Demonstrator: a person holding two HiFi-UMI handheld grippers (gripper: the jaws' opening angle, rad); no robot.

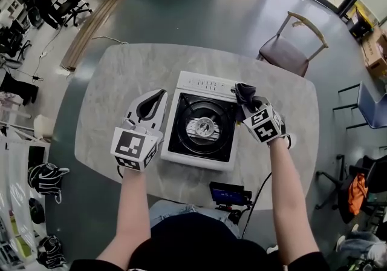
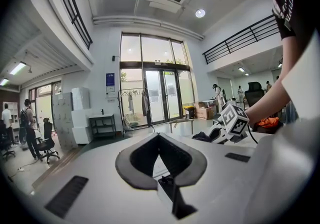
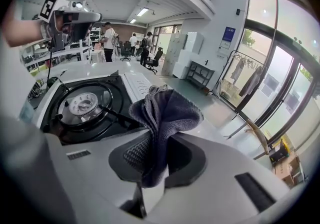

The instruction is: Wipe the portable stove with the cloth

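The right gripper point(image 3: 159, 148) pinched the cloth point(image 3: 167, 110) by a bunched fold near the stove point(image 3: 85, 108). The cloth looked soft, light and limp. The left gripper point(image 2: 159, 138) was closed, empty.

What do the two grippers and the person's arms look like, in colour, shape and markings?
Both the left gripper and the right gripper are white with dark inner pads, and each carries a cube with black-and-white square markers. The arms are bare below short black sleeves.

Left tool point(image 1: 161, 93) closed, empty; right tool point(image 1: 249, 105) clamping cloth point(image 3: 167, 110).
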